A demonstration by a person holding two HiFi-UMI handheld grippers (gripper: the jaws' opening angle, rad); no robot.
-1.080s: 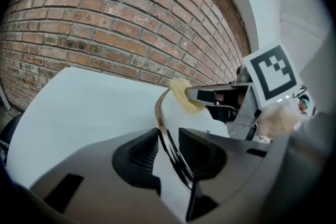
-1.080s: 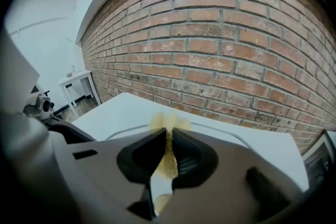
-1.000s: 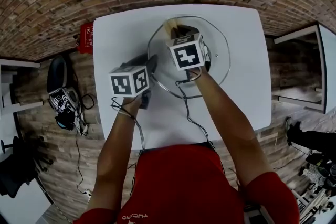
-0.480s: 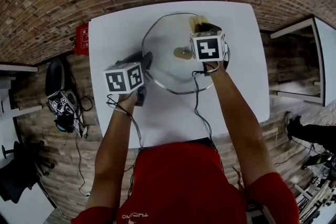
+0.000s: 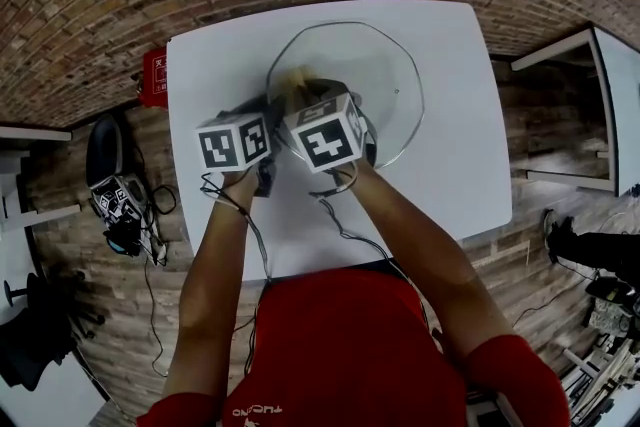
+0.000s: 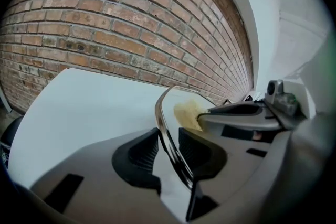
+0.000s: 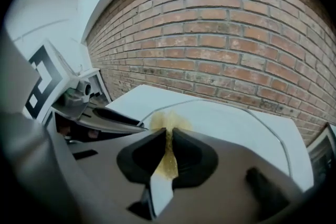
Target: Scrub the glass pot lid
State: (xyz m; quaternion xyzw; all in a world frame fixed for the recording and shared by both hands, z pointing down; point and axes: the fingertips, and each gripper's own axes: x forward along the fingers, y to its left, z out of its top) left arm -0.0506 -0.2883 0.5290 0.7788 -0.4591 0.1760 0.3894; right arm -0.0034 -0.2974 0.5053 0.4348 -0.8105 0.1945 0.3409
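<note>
The round glass pot lid [image 5: 390, 80] lies on the white table [image 5: 455, 170]. My left gripper [image 5: 268, 120] is shut on the lid's metal rim [image 6: 164, 126] at its left side; in the left gripper view the rim runs between the ribbed pads [image 6: 144, 150]. My right gripper [image 5: 303, 93] is shut on a yellow sponge [image 7: 168, 131] and holds it against the left part of the glass, close beside the left gripper. The sponge [image 5: 298, 78] sticks out just past the fingertips, and it also shows as a yellow patch [image 6: 186, 113] behind the rim.
A red object [image 5: 155, 75] sits off the table's left edge. Black gear with cables [image 5: 120, 200] lies on the brick floor at left. White furniture [image 5: 600, 115] stands at right. Cables hang from both grippers towards the person's red shirt.
The right gripper with the sponge swept from the lid's middle to its right side, then back across the glass to the left, next to the left gripper. The left gripper kept its hold.
</note>
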